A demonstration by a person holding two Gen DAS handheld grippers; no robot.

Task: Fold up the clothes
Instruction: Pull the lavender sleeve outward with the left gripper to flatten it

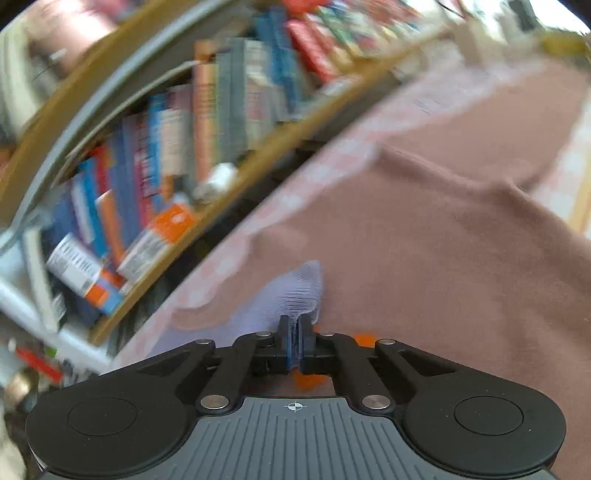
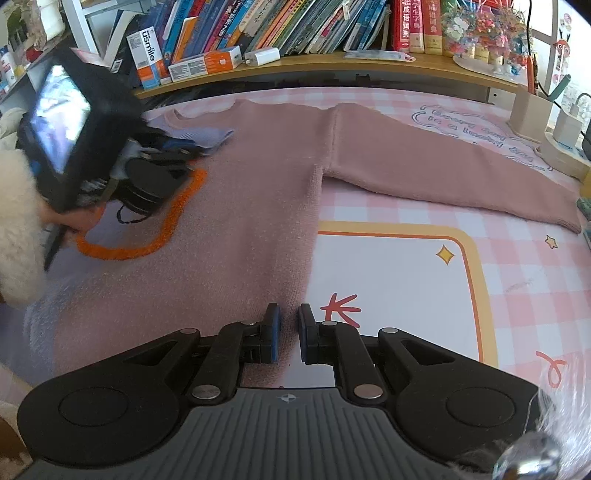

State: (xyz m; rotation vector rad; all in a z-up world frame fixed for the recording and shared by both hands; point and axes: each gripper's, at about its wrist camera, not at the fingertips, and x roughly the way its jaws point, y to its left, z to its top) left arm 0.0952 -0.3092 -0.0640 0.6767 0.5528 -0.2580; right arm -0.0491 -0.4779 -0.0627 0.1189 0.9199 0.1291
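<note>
A pink sweater (image 2: pixel 236 206) with an orange fuzzy loop (image 2: pixel 166 229) lies spread on the checked table mat (image 2: pixel 406 206); its right sleeve (image 2: pixel 443 166) stretches to the right. My left gripper (image 1: pixel 294 332) is shut on the lavender ribbed cuff (image 1: pixel 295 295) of the left sleeve, held over the sweater's body (image 1: pixel 443 240); it also shows in the right wrist view (image 2: pixel 173 147). My right gripper (image 2: pixel 289 325) is open a little, low over the sweater's right side edge near the hem, holding nothing.
A wooden shelf (image 2: pixel 332 62) full of books (image 2: pixel 295 26) runs along the table's far edge. Boxes (image 2: pixel 207 62) and a white charger (image 2: pixel 264 56) sit on it. A beige holder (image 2: pixel 532 110) and power strip (image 2: pixel 565 147) stand at the right edge.
</note>
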